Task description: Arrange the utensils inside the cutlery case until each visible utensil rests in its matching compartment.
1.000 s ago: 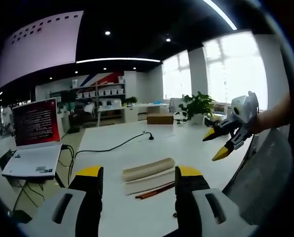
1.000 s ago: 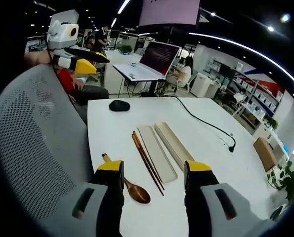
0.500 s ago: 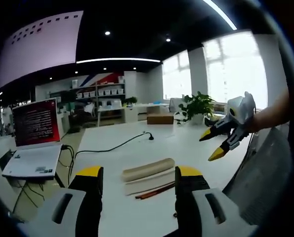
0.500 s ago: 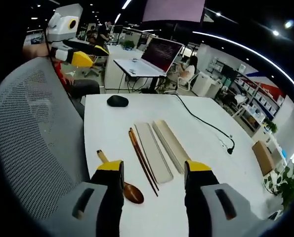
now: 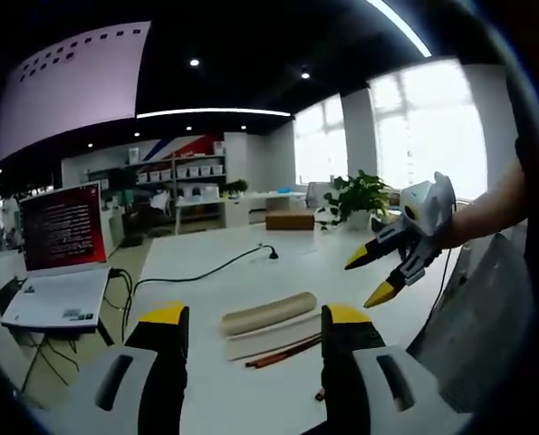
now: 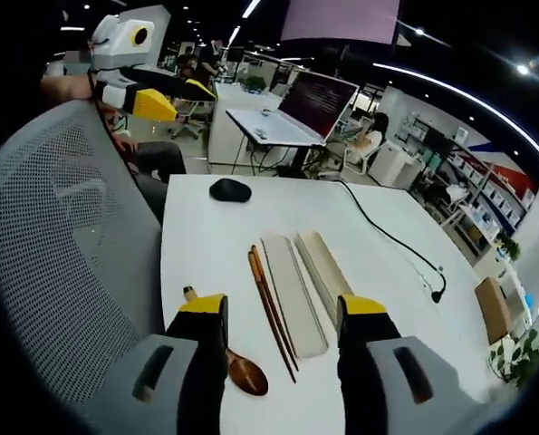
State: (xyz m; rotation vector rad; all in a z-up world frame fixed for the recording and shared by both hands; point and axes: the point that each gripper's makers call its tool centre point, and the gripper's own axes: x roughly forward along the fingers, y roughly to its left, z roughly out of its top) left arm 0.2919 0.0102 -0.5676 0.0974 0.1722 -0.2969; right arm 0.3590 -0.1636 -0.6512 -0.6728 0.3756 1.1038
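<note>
Wooden spoon, black mouse, right view

Right gripper view: wooden spoon is lying partly behind the near finger, its handle middle hidden. Left gripper view: chopsticks are disappearing behind the right-hand finger; laptop screen text is too blurred to read.

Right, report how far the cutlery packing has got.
Done: the case lies open beside its lid. In hand: nothing; the right gripper and left gripper hang open. Left: chopsticks and spoon lie on the table, unpacked.
</note>
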